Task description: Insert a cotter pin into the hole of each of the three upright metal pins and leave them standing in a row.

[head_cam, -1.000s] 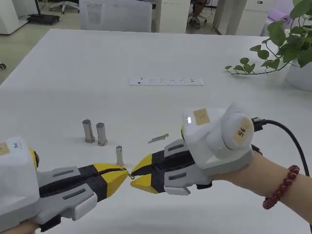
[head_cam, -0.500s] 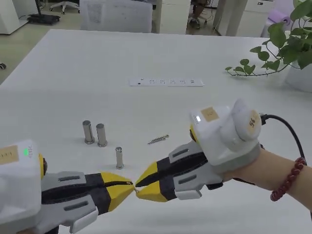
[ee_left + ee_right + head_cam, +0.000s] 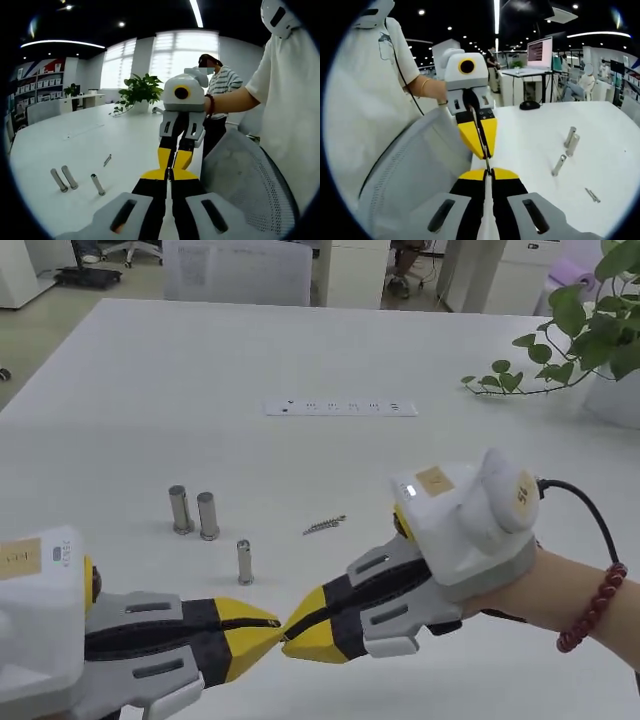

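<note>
Tips meet: left gripper, right gripper, both jaws together | perhaps swapping hold on something tiny | metal pins upright beyond.

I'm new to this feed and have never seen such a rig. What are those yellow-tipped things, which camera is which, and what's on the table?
There is no robot arm: a person holds a tool in each hand, each ending in a yellow-tipped two-jaw gripper. The rectangular picture comes from a camera on the person's head, looking down at the table. The two round pictures come from cameras riding on the grippers, each looking along its own jaws. The left gripper and right gripper meet tip to tip, both shut; anything pinched there is too small to see. Three metal pins stand upright, two close together and a third pin nearer. A small metal piece, probably a cotter pin, lies to their right; a power strip lies further back.
</note>
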`<state>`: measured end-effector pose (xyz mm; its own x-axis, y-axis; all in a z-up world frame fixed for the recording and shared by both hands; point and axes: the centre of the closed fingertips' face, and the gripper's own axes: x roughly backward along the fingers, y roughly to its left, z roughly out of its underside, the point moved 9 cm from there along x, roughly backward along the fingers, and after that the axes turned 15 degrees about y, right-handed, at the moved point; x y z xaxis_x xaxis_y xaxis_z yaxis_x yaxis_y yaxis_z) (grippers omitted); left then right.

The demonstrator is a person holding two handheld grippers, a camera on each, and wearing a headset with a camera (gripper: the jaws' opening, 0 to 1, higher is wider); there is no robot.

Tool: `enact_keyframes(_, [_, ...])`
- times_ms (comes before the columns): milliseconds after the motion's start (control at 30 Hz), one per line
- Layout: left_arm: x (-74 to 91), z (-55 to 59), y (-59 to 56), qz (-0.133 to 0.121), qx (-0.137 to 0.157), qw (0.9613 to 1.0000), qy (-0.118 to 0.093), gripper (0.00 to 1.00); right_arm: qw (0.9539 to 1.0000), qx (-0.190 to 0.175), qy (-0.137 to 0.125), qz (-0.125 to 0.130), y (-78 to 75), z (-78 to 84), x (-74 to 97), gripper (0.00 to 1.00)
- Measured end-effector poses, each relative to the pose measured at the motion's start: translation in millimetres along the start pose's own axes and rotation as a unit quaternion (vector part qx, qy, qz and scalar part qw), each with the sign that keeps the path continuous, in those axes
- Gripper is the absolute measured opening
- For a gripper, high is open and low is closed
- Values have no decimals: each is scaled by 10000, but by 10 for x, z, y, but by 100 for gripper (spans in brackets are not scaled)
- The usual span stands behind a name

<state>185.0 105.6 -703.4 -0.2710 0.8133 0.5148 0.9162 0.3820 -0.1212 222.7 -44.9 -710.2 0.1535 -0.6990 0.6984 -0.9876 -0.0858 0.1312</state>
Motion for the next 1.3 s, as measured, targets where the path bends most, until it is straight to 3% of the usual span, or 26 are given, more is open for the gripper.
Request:
enact_keyframes(300, [11, -15, 11, 29, -5, 10000, -29, 0, 10000, 72, -43, -2, 4, -13, 7, 4])
enact_keyframes(533, [14, -10, 33, -45, 28, 10000, -6, 0, 9999, 79, 120, 63, -6, -38, 25, 3])
enact_keyframes(733, [-35, 17, 38, -98, 61, 9999, 24, 2, 9989, 116, 442, 94, -22, -44, 27, 3])
enact_keyframes(933, [-35, 64, 72, -269, 117, 9995, 107, 13, 9972, 52, 722, 184, -72, -25, 50, 3])
enact_keyframes(1200, [-16, 120, 129, -499, 388, 9980, 32, 29, 9894, -169, 1403, 347, -180, -2, 76, 3])
enact_keyframes(1300, [-14, 139, 153, -605, 464, 9971, 10, 33, 9874, -177, 1528, 379, -207, -12, 77, 3])
